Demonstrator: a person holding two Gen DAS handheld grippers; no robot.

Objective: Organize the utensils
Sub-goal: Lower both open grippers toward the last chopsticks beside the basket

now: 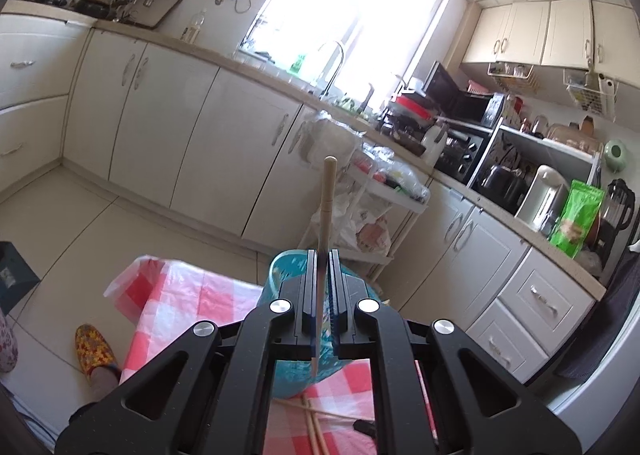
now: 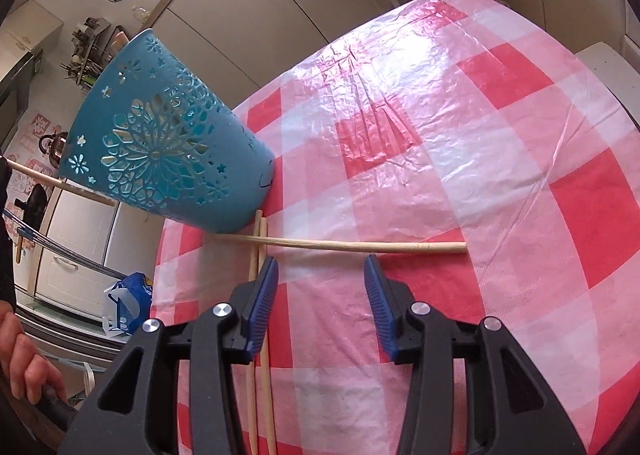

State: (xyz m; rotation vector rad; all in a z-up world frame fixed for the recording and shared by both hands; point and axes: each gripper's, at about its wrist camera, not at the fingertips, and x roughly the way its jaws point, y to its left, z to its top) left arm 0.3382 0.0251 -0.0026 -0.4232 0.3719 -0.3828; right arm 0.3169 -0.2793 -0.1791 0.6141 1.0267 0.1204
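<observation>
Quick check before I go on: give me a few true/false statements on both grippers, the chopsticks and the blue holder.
1. The left gripper is shut on a chopstick. True.
2. The right gripper holds a chopstick. False: it is open and holds nothing.
3. Three chopsticks lie on the checked tablecloth. True: a pair and one crossing it.
4. The blue holder lies flat on its side. False: it stands on its base.
5. The crossing chopstick sits inside the holder. False: it lies on the cloth.
</observation>
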